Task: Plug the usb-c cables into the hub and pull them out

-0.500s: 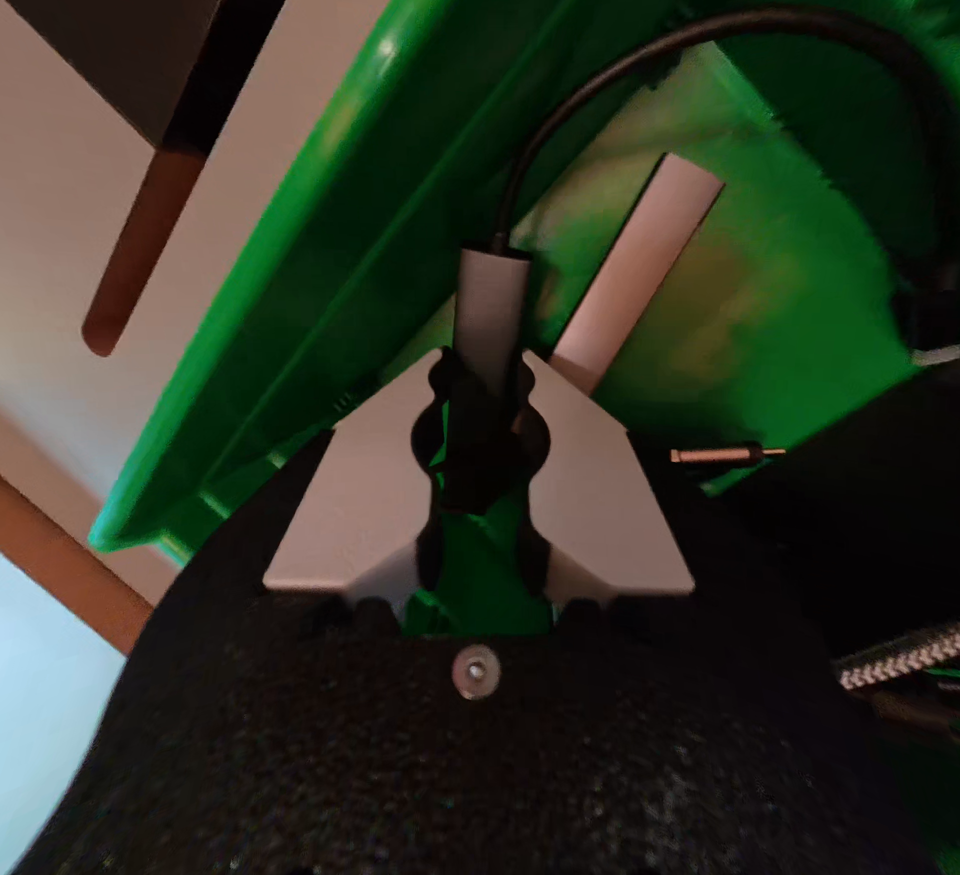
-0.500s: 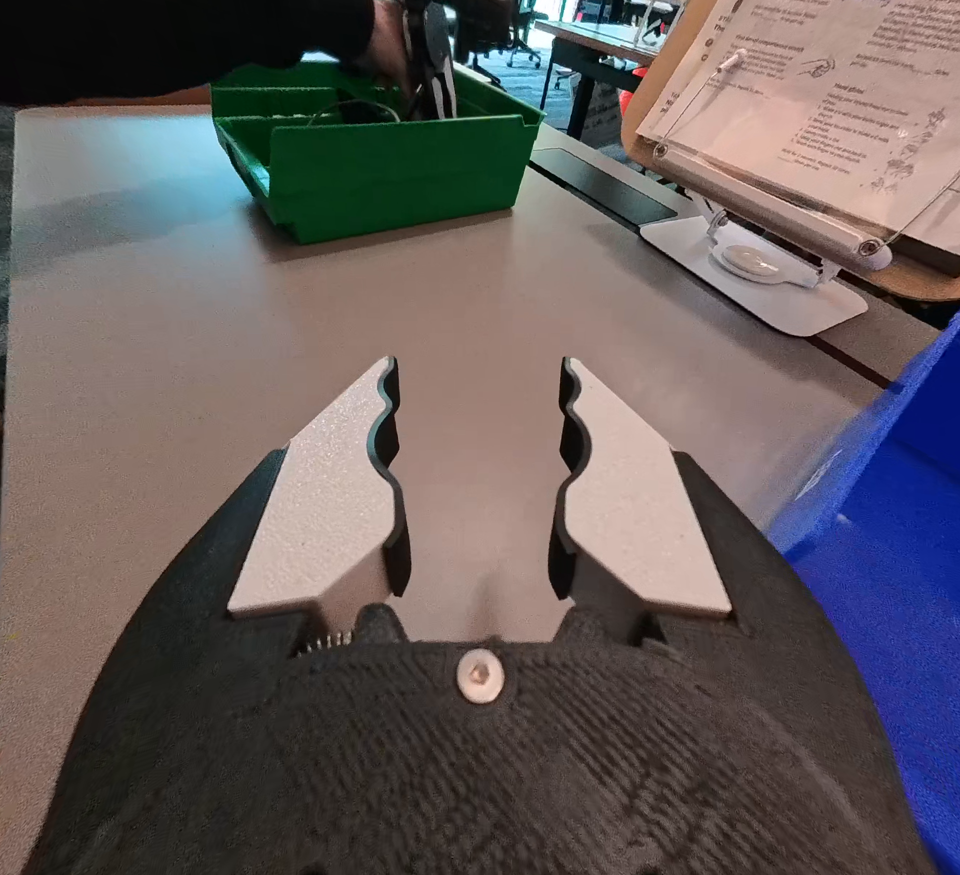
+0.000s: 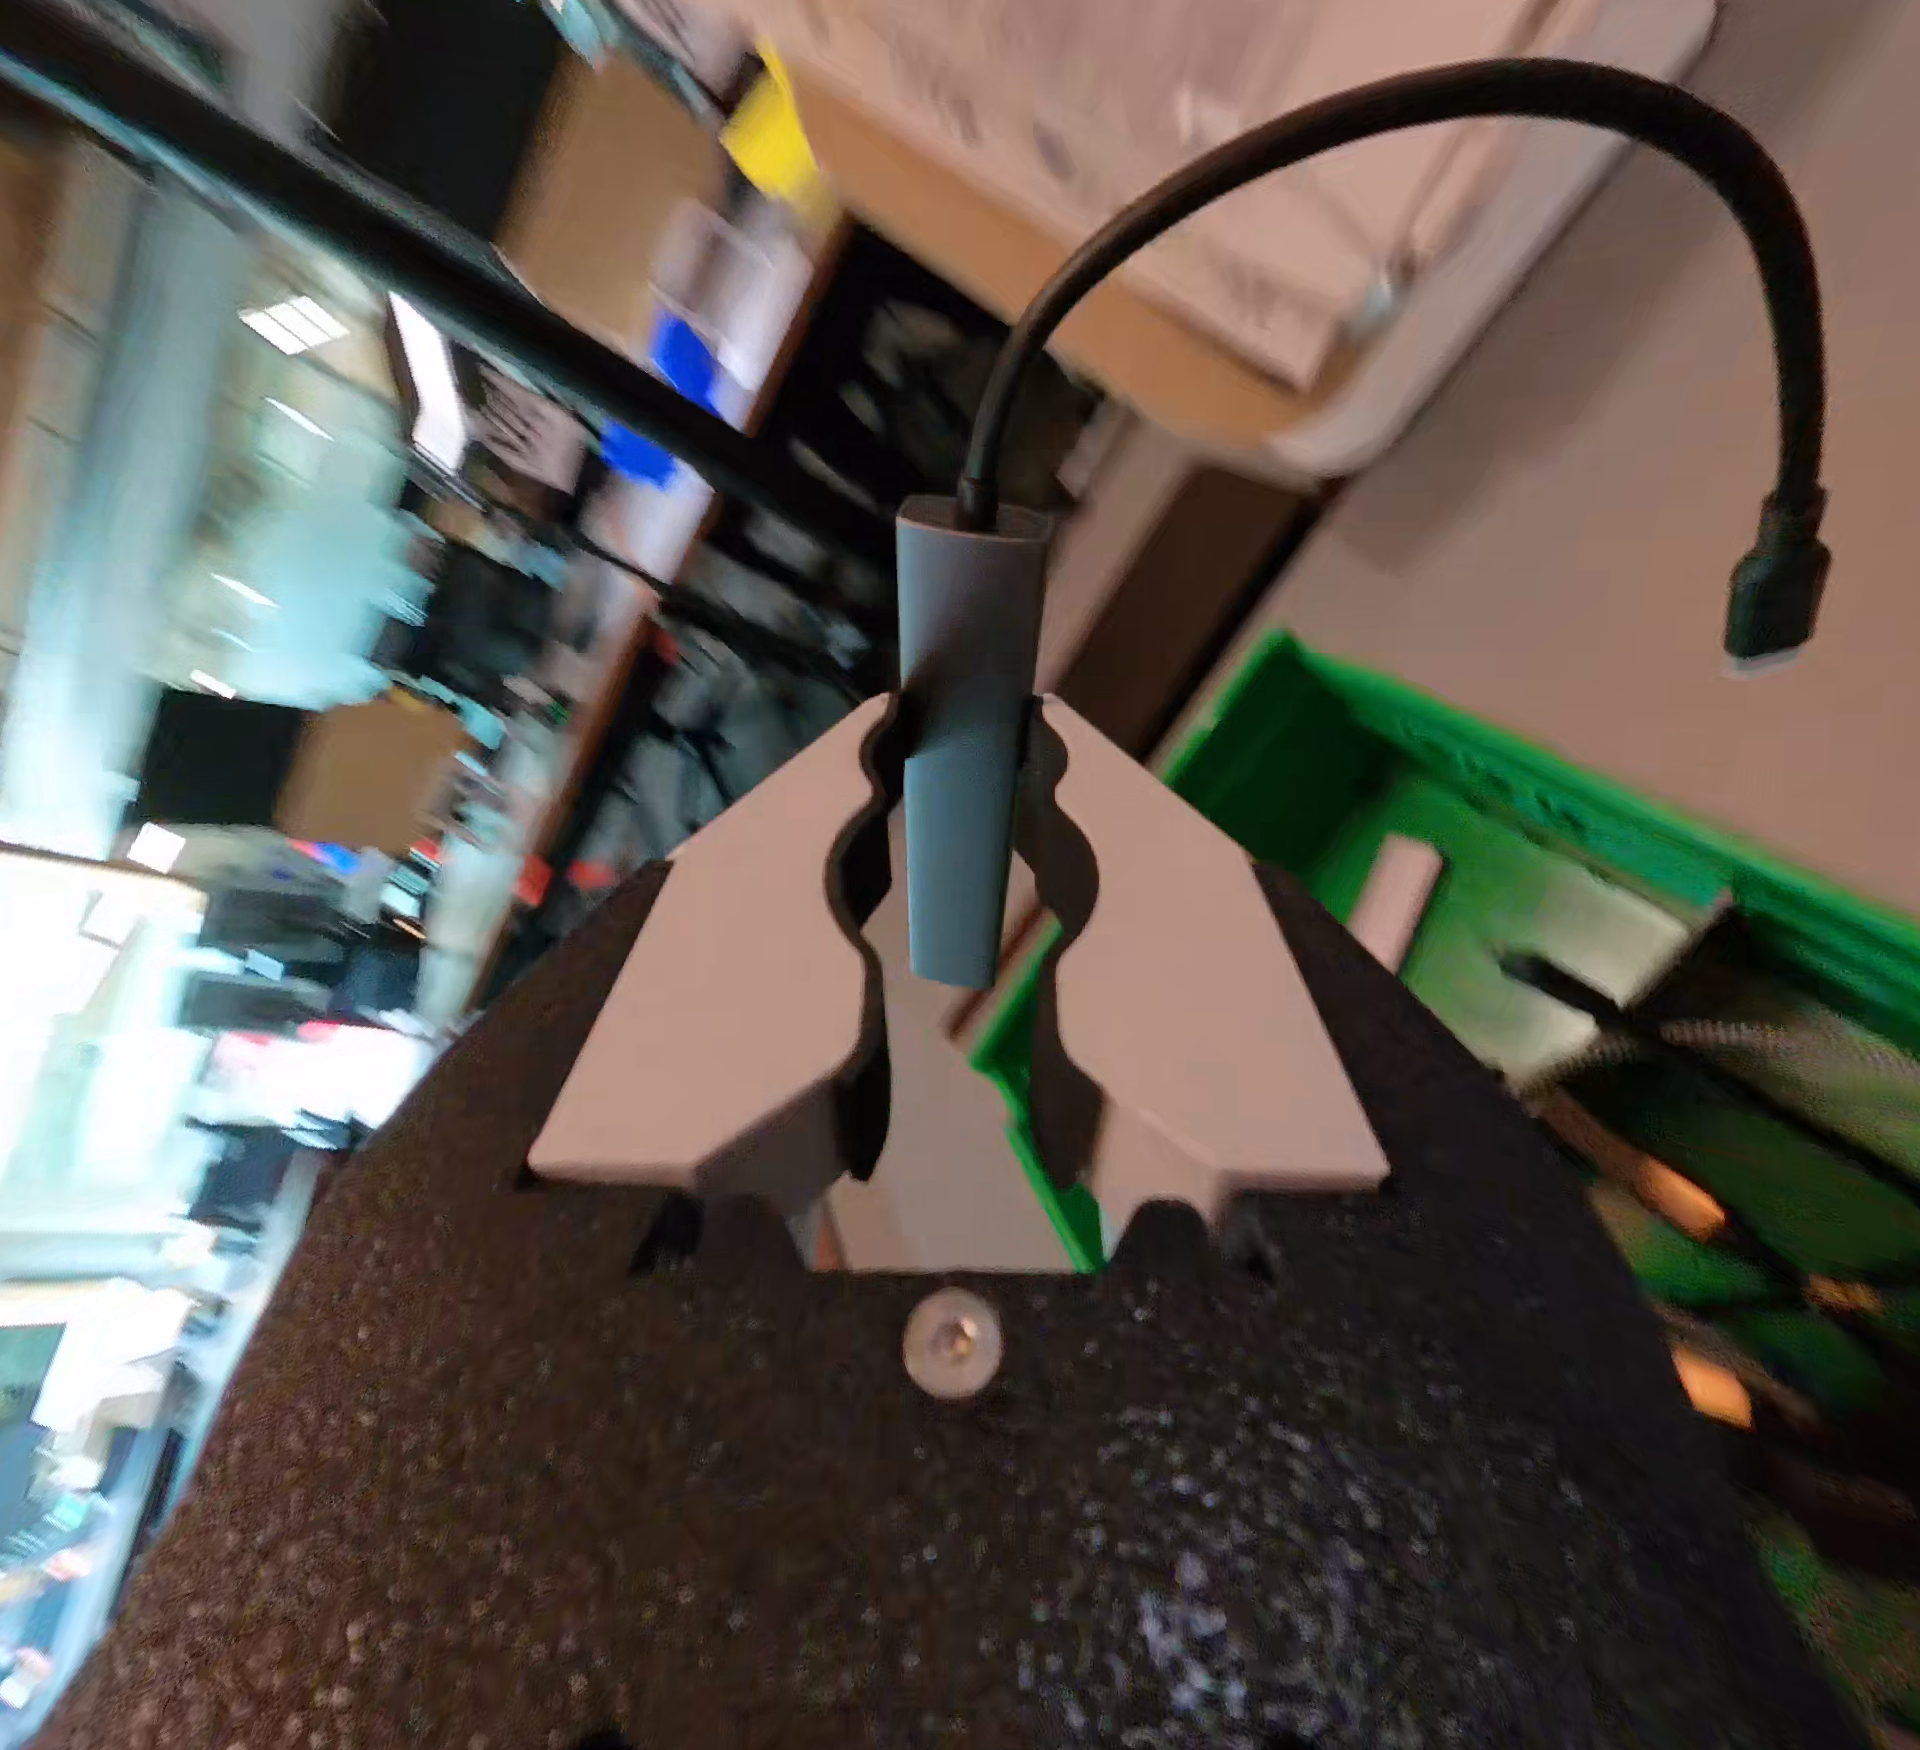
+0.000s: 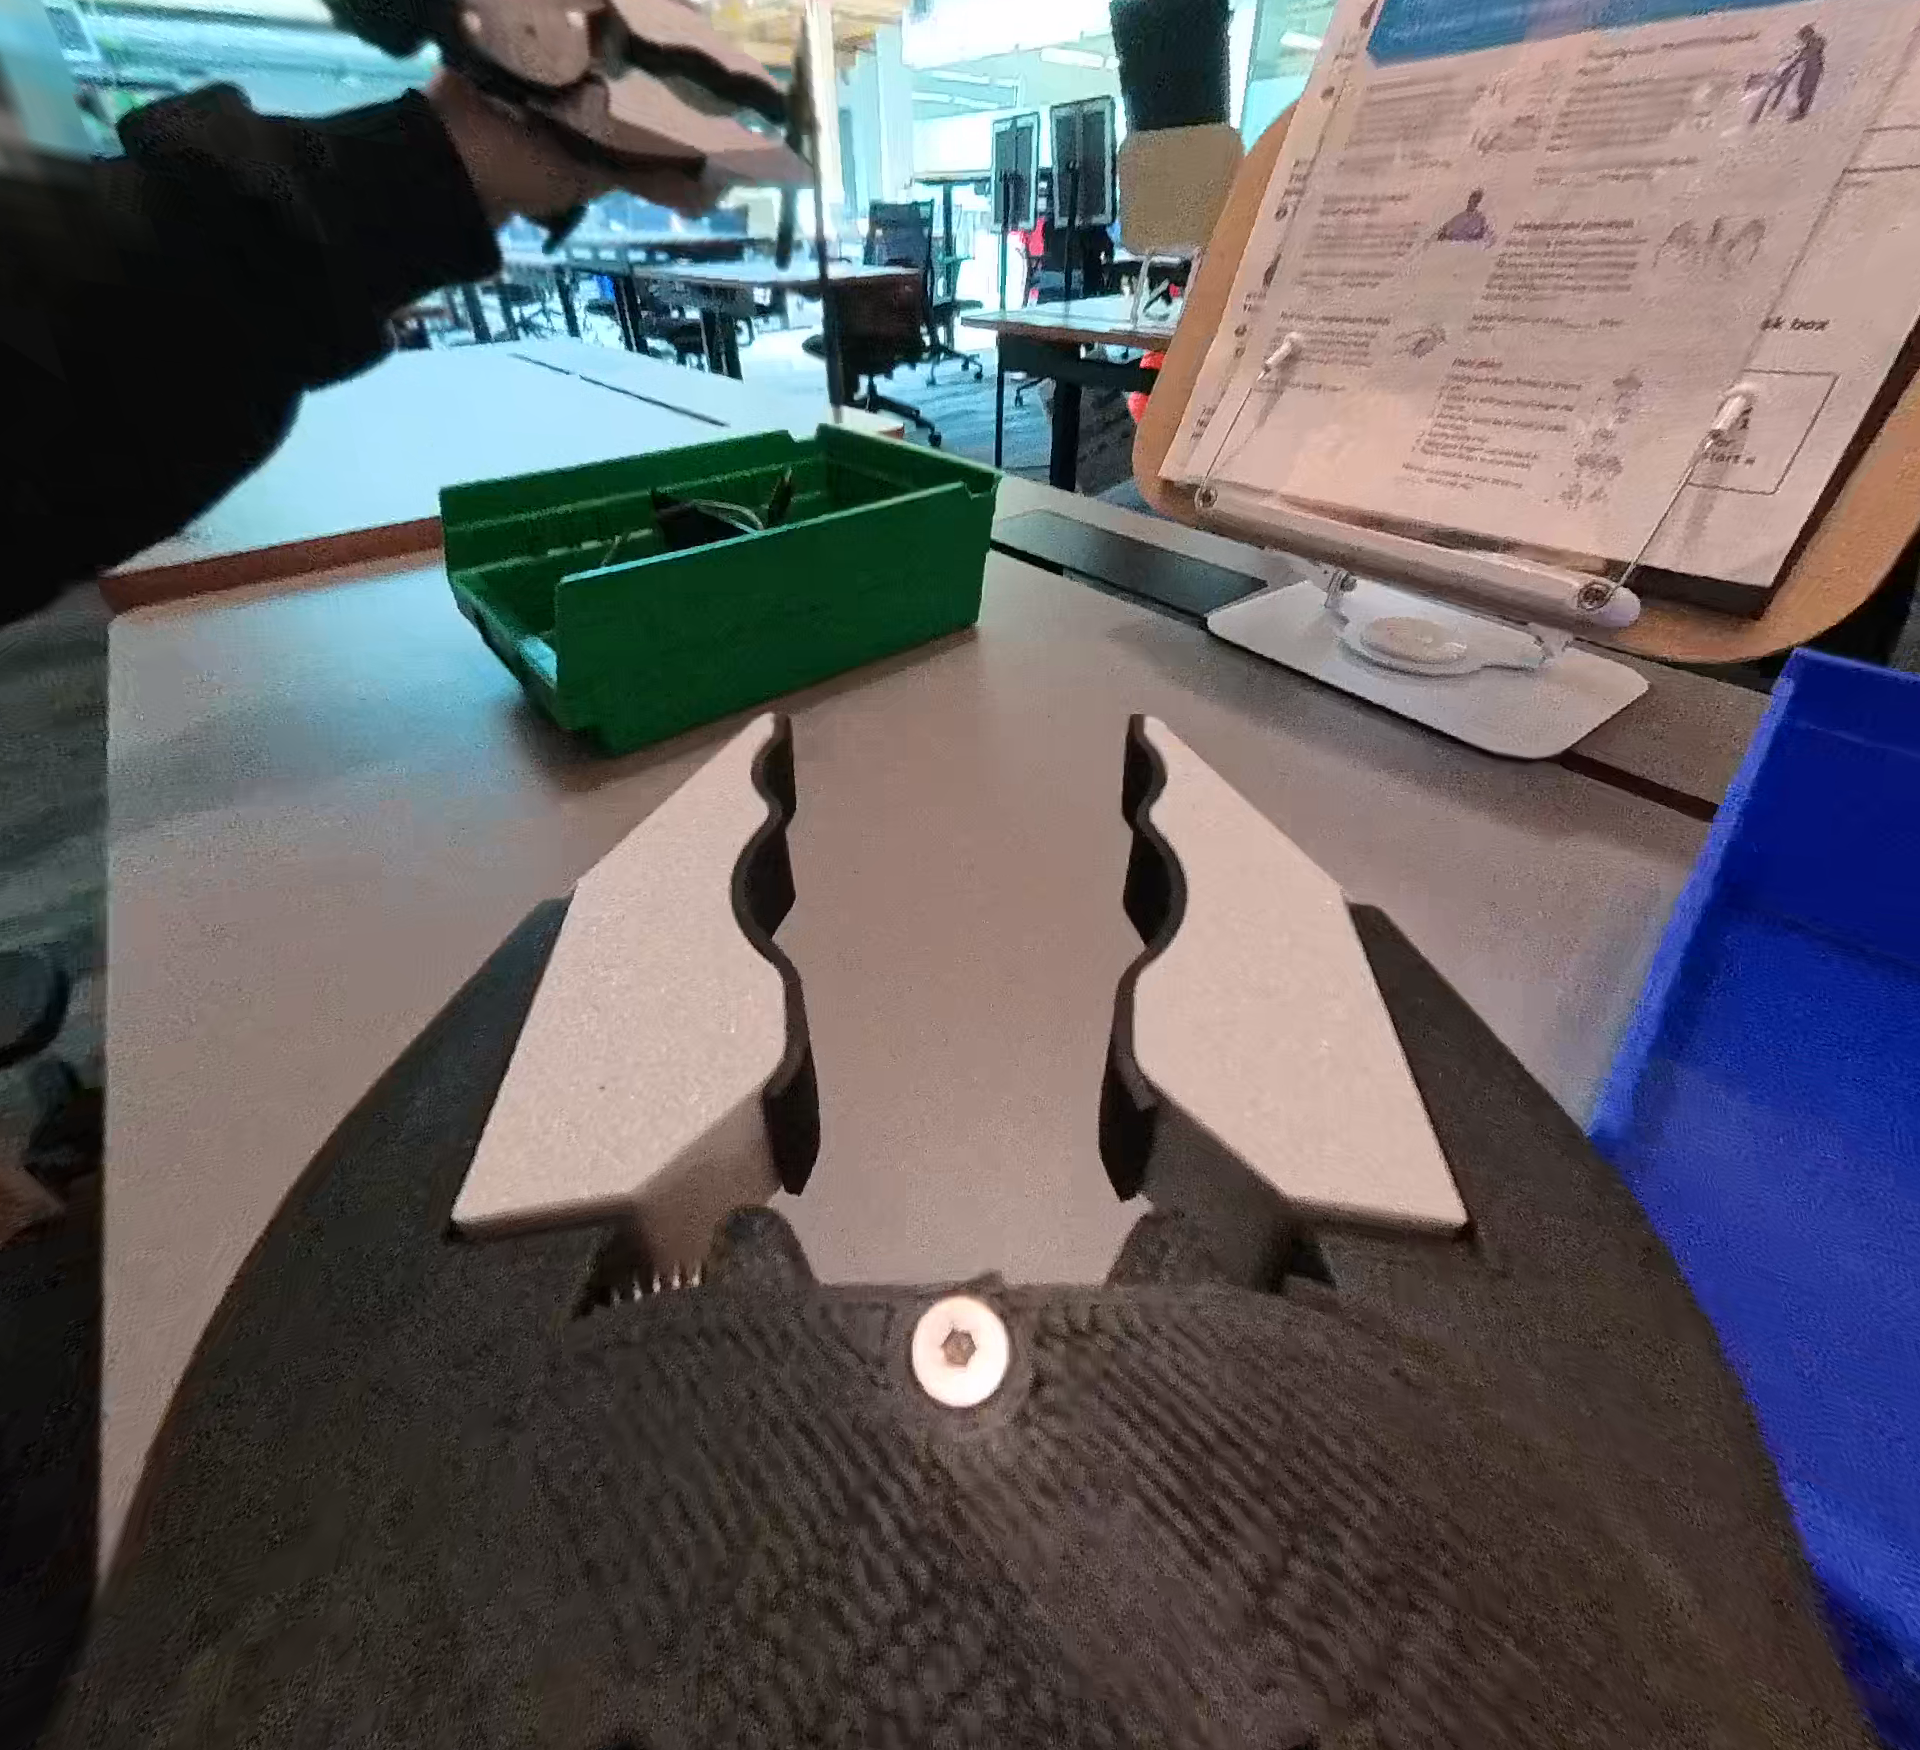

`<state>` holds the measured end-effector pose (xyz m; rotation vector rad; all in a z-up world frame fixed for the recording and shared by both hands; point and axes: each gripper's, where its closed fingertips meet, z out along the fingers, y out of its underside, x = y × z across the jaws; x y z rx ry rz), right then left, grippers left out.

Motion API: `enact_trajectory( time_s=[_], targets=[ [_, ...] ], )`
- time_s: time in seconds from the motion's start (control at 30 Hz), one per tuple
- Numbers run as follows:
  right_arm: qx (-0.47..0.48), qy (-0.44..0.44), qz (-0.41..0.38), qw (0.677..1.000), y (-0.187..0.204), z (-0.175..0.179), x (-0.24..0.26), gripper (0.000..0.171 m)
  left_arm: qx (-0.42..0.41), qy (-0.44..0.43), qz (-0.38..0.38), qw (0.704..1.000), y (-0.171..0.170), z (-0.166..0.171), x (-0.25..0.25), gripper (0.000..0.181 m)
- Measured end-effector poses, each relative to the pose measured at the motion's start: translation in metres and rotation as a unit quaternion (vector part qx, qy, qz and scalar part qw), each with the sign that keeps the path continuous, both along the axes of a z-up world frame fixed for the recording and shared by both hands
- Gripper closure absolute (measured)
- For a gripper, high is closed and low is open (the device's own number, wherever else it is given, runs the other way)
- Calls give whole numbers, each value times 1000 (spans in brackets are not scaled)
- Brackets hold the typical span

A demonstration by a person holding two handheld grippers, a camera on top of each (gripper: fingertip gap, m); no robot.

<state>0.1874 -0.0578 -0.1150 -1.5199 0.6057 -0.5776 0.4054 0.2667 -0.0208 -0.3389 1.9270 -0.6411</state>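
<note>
My left gripper (image 3: 961,713) is shut on a slim grey hub (image 3: 961,796) and holds it in the air, above and left of the green bin (image 3: 1455,765). The hub's short black cable (image 3: 1455,100) arcs over to a black plug (image 3: 1777,599) that hangs free. Several braided cables (image 3: 1714,1056) lie in the bin. My right gripper (image 4: 956,734) is open and empty, low over the grey table (image 4: 416,765). In the right wrist view the left gripper (image 4: 769,121) is high above the green bin (image 4: 769,599), blurred by motion.
A document stand (image 4: 1558,246) with a printed sheet stands on a white base at the right of the table. A blue bin (image 4: 1818,973) sits close on my right. A dark sleeve (image 4: 208,266) reaches in from the left. About 40 cm separates my left fingertips from my right.
My left gripper has lifted the hub up out of the green bin and swung away from it. The right gripper stays open and has hardly moved.
</note>
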Motion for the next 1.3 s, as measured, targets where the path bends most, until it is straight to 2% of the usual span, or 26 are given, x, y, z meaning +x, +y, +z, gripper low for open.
enact_trajectory(
  time_s=[0.03, 0.13, 0.2, 0.3, 0.4, 0.53, 0.63, 0.7, 0.77, 0.87, 0.9, 0.97, 1.0, 1.07, 1.1, 1.13, 1.2, 1.27, 1.3],
  targets=[
    [15, -6, -2, 1000, 1, 9, -2, 107, 6, -54, -20, 998, -12, 21, -13, 161],
    [69, -20, 7, 997, 6, 36, -14, 104, 77, -203, -71, 974, -58, 60, -65, 161],
    [112, -23, 19, 993, 12, 54, -24, 101, 145, -303, -86, 938, -92, 69, -104, 161],
    [163, -24, 61, 985, 29, 76, -44, 99, 216, -421, -107, 875, -141, 55, -159, 161],
    [154, -33, 75, 985, 48, 80, -55, 100, 233, -483, -131, 834, -181, 24, -197, 162],
    [61, -101, 23, 993, 69, 65, -51, 104, 213, -477, -154, 839, -216, -19, -220, 161],
    [-7, -137, 2, 991, 78, 48, -45, 123, 186, -461, -171, 850, -235, -39, -232, 161],
    [-63, -147, 24, 987, 87, 32, -47, 134, 167, -450, -178, 859, -242, -44, -237, 161],
    [-80, -177, -3, 981, 86, 32, -44, 161, 160, -445, -184, 862, -248, -47, -240, 162],
    [-99, -203, -36, 974, 77, 36, -38, 164, 144, -440, -191, 865, -249, -48, -239, 161],
    [-118, -224, -48, 966, 75, 37, -37, 164, 128, -425, -201, 873, -250, -49, -239, 161],
    [-168, -295, -126, 932, 56, 46, -30, 164, 54, -365, -223, 902, -248, -50, -239, 157],
    [-188, -320, -152, 916, 47, 50, -28, 164, -6, -311, -232, 921, -245, -51, -238, 144],
    [-222, -367, -182, 885, 36, 55, -28, 165, -160, -157, -249, 942, -238, -56, -236, 135],
    [-239, -393, -196, 866, 32, 57, -29, 164, -244, -55, -259, 933, -238, -62, -238, 129],
    [-254, -412, -197, 853, 34, 55, -31, 164, -326, 49, -266, 906, -238, -65, -241, 123],
    [-265, -446, -179, 836, 46, 50, -39, 164, -455, 241, -288, 807, -242, -64, -250, 110],
    [-264, -470, -145, 830, 63, 43, -49, 164, -529, 367, -303, 703, -241, -60, -253, 97],
    [-265, -478, -125, 828, 73, 39, -54, 164, -547, 405, -309, 664, -240, -60, -253, 99]
  ],
)
